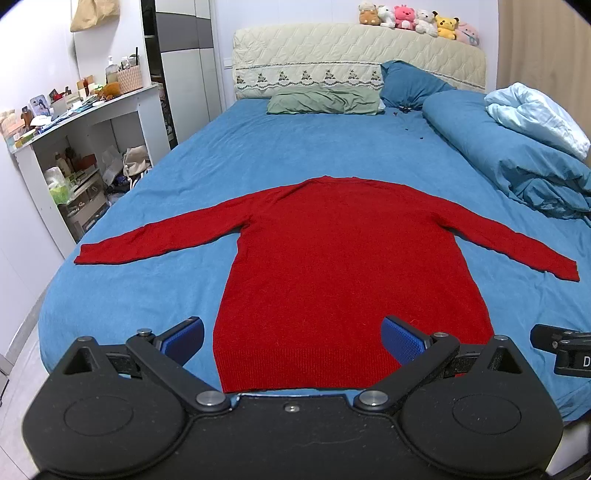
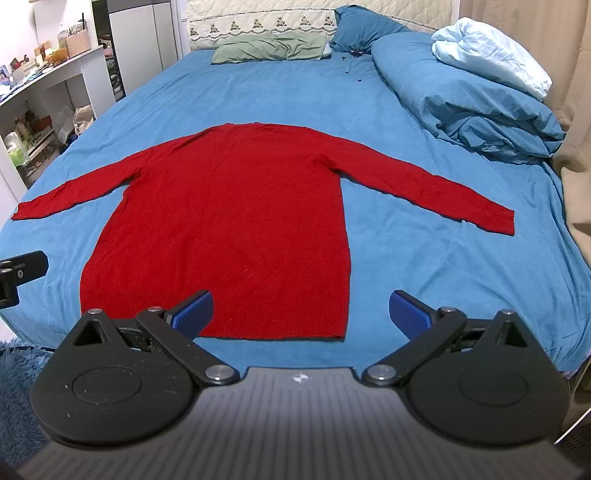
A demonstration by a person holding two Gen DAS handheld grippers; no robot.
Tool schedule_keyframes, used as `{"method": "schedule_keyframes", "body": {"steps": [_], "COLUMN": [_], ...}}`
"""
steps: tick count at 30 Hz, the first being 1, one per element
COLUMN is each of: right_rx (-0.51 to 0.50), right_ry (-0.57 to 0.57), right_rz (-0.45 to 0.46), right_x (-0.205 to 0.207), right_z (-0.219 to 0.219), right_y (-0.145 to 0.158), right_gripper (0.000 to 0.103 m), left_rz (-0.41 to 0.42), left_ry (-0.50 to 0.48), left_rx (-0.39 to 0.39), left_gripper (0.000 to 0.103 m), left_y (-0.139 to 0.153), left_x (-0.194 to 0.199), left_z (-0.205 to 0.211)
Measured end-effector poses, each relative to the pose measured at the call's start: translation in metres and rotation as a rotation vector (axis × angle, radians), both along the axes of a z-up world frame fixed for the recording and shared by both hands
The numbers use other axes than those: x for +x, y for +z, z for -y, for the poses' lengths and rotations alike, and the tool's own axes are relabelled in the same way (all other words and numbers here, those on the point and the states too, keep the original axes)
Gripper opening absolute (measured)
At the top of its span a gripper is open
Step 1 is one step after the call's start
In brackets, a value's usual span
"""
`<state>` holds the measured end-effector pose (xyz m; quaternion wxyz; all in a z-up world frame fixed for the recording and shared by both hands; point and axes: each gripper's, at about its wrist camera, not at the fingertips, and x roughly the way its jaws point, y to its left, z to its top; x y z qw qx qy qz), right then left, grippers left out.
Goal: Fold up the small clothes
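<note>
A red long-sleeved sweater (image 1: pixel 340 251) lies flat on the blue bed sheet (image 1: pixel 229 147), both sleeves spread out, hem toward me. It also shows in the right wrist view (image 2: pixel 229 206). My left gripper (image 1: pixel 291 341) is open and empty, hovering over the hem's left half. My right gripper (image 2: pixel 301 312) is open and empty above the hem's right corner. The right gripper's body shows at the left wrist view's right edge (image 1: pixel 565 349); the left gripper's body shows at the right wrist view's left edge (image 2: pixel 18 273).
A rolled blue duvet (image 1: pixel 517 155) with a pale blue blanket (image 1: pixel 535 114) lies along the bed's right side. A green pillow (image 1: pixel 325 99) sits by the headboard with plush toys (image 1: pixel 417 20) on top. A cluttered white shelf (image 1: pixel 85 122) stands left. A blue rug (image 2: pixel 18 387) is below.
</note>
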<state>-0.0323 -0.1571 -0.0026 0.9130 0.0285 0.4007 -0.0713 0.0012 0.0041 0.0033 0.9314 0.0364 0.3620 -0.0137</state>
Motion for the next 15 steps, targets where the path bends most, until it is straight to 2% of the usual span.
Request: {"method": "schedule_keyframes", "body": {"steps": [15], "right_rx": [0.001], "right_ry": [0.006], "right_rz": [0.005], "right_x": [-0.0022], "right_z": [0.0016], "right_y": [-0.0001], "right_gripper": [0.103], "left_rz": [-0.003], "left_ry": [0.004], "left_rx": [-0.002], "left_gripper": [0.103], "left_y": [0.0001], "left_x": [0.0017], "left_z": [-0.0004]}}
